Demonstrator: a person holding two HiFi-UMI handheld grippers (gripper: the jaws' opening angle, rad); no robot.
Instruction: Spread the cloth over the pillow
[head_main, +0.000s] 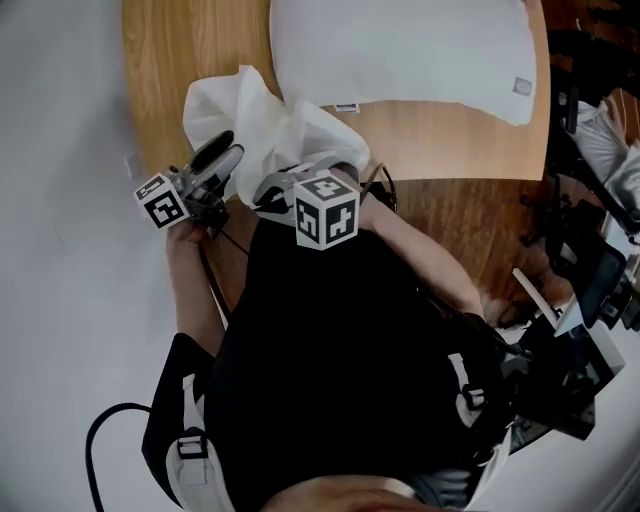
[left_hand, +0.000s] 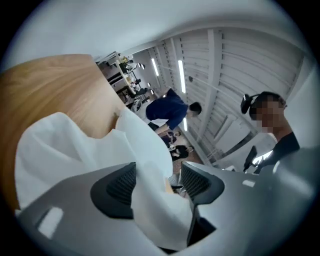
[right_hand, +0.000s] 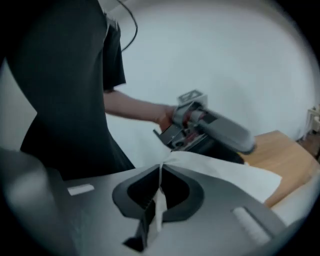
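A white pillow (head_main: 400, 50) lies at the far side of the round wooden table (head_main: 440, 150). In front of it, at the table's near left edge, a white cloth (head_main: 260, 120) sits bunched up. My left gripper (head_main: 222, 152) is at the left side of the bunch. In the left gripper view its jaws (left_hand: 157, 172) stand wide, with a fold of cloth (left_hand: 65, 145) hanging loose between the pads. My right gripper (head_main: 275, 185) is at the near side of the bunch, shut (right_hand: 160, 172) on a thin edge of the cloth (right_hand: 225, 172). The left gripper (right_hand: 210, 127) also shows just beyond it.
Black equipment and stands (head_main: 580, 300) crowd the right of the table. A black cable (head_main: 100, 440) loops on the grey floor at lower left. The left gripper view shows people (left_hand: 170, 107) standing beyond the table. Bare wood lies between cloth and pillow.
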